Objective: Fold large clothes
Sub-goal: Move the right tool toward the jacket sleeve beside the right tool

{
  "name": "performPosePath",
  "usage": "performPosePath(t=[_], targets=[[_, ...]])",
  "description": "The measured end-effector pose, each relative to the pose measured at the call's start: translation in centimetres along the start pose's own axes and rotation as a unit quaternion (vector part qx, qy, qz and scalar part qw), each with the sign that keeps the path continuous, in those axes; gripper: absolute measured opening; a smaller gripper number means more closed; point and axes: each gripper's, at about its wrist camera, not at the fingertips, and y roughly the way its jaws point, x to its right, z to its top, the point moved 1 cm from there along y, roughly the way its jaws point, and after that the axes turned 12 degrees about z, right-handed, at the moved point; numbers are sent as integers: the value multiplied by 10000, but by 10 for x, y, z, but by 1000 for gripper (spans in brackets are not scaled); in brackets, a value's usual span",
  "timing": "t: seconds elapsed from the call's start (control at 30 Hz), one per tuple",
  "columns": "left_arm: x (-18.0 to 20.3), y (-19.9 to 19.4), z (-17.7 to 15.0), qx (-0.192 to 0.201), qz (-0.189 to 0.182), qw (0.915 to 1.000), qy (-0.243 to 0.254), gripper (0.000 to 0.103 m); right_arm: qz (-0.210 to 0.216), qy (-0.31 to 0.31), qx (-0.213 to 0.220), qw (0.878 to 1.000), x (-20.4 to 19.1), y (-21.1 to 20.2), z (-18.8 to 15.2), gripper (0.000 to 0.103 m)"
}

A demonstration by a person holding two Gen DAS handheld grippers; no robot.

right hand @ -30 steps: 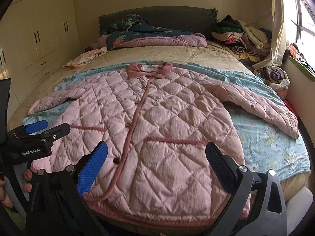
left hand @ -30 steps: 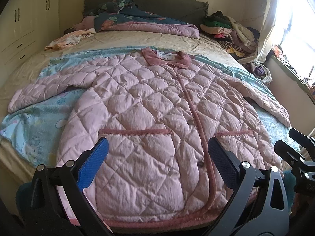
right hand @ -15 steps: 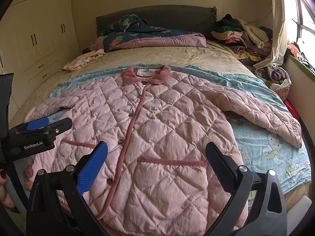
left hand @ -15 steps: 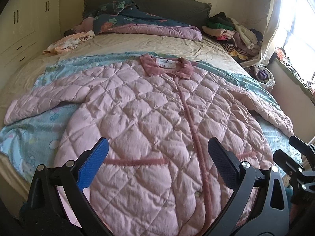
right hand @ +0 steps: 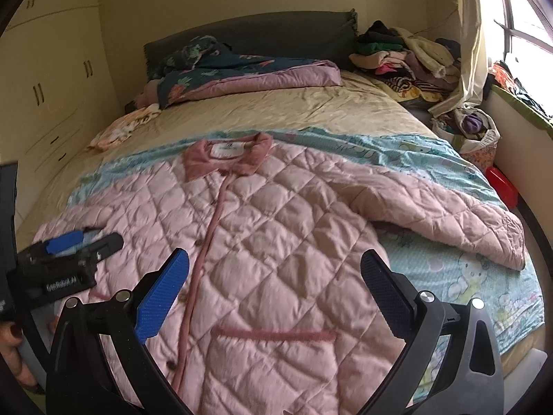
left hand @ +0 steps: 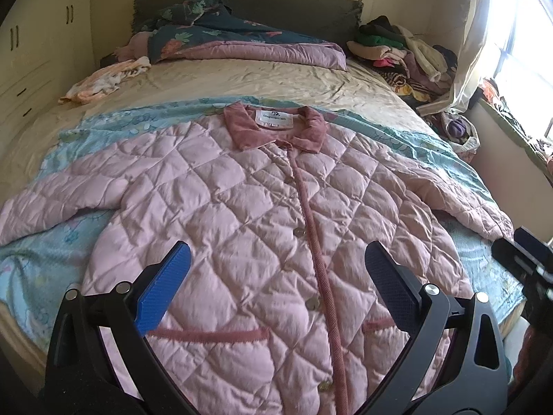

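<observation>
A large pink quilted coat (left hand: 262,214) (right hand: 276,242) lies flat and buttoned on the bed, collar (left hand: 274,128) toward the headboard, both sleeves spread out to the sides. My left gripper (left hand: 276,269) hovers open over the coat's lower left half, nothing between its fingers. My right gripper (right hand: 274,276) hovers open over the lower right half, also holding nothing. The right sleeve (right hand: 449,214) reaches toward the bed's right edge. In the right wrist view the left gripper (right hand: 83,242) shows at the left edge, held by a hand (right hand: 13,342).
The coat rests on a light blue cartoon-print sheet (left hand: 45,252) over a beige bed (left hand: 262,83). A folded floral quilt (left hand: 242,45) lies at the headboard, a heap of clothes (left hand: 401,48) at the back right. Cupboards (right hand: 52,97) stand left, a window (right hand: 518,10) right.
Both grippers have moved forward over the coat, away from its hem and toward the collar; the hem has dropped out of view. Both stay open.
</observation>
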Motion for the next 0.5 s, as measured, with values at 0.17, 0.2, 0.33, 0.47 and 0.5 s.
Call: performPosePath(t=[0.17,0.2,0.33,0.47,0.5], targets=[[6,7,13,7,-39,10000,14,95,-89,112,89,9999,16,6,22,99],[8,9,16,4,-46,10000,21,95,-112,150,102,9998,19,8,26,99],[12,19,28,-56,-107,9999,44,95,-201,334,139,9991,36,15,38,99],[19,31,36,-123,-62,9999,92,95,-336,573,133,9977,60,24,43,99],[22,35,39,-146,-74,9998,101,95,-383,639,130,9971,66,26,43,99]])
